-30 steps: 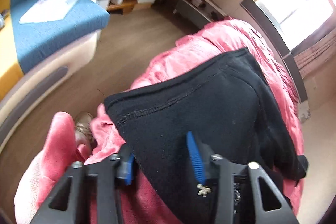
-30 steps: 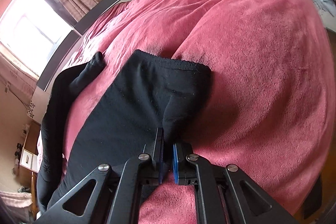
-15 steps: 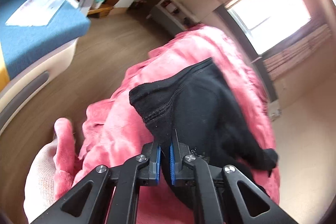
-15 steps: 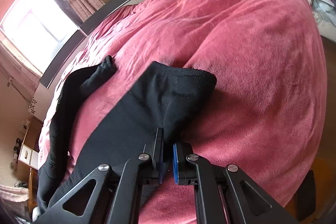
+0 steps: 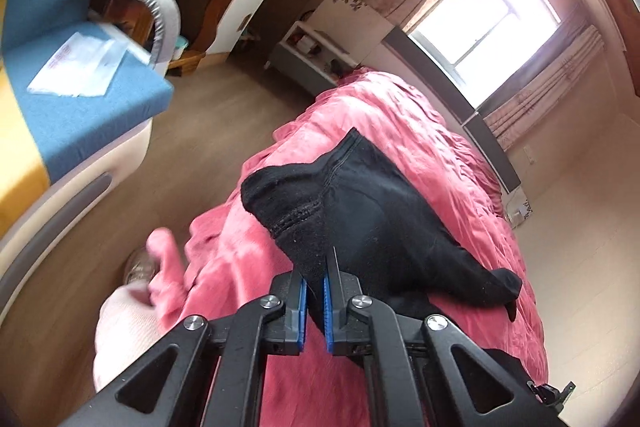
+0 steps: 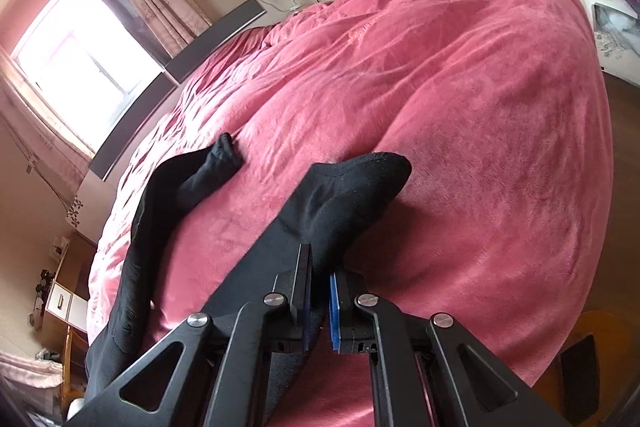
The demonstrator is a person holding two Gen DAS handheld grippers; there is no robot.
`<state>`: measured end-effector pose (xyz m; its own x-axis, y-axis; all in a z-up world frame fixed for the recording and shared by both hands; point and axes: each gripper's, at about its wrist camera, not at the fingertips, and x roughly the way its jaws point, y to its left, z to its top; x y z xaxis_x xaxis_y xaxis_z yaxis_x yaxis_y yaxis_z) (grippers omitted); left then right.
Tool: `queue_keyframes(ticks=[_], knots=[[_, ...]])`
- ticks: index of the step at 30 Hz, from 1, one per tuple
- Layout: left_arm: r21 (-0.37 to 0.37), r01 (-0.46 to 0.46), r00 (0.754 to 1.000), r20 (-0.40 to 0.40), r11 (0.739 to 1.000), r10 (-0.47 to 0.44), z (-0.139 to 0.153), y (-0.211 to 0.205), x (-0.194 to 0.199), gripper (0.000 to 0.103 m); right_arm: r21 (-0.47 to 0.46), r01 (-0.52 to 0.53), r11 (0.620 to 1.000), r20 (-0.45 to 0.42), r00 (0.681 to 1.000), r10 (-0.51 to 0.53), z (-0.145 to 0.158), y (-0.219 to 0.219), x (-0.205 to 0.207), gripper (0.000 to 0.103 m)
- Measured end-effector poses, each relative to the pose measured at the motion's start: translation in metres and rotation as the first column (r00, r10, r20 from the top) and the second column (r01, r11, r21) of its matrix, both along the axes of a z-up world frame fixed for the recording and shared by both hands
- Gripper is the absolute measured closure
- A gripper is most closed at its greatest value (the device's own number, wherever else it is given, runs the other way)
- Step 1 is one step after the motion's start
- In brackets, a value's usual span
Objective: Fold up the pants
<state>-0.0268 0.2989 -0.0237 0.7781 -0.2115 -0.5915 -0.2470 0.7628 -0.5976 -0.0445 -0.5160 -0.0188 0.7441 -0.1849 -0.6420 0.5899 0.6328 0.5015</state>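
Left wrist view: the left gripper point(image 5: 315, 293) has its fingers clamped on a corner of the black pants point(image 5: 372, 223), which stretch forward and right over the red bed point(image 5: 420, 131).

Right wrist view: the right gripper point(image 6: 320, 301) pinches probably the other corner; the pants point(image 6: 320, 211) run away to its left.

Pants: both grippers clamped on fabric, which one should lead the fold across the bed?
Right, probably. The right gripper holds a corner of the pants over open red blanket; the left gripper sits at the bed's edge.
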Motion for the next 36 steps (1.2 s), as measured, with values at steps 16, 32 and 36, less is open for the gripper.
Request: queue_keyframes(ticks=[16, 32, 36], knots=[[0.228, 0.009, 0.975, -0.216, 0.974, 0.042, -0.053, -0.010, -0.009, 0.073, 0.093, 0.080, 0.992, -0.141, 0.988, -0.066, -0.054, -0.015, -0.012, 0.073], [0.369, 0.016, 0.999, -0.054, 0.929, 0.004, 0.010, -0.060, 0.037, 0.061, -0.058, 0.084, 0.995, -0.017, 0.996, -0.085, 0.001, -0.002, -0.012, 0.051], [0.421, 0.162, 0.986, -0.114, 0.892, -0.126, 0.002, -0.107, 0.092, 0.051, -0.043, -0.073, 0.996, -0.004, 0.997, 0.073, 0.001, 0.021, 0.015, 0.051]])
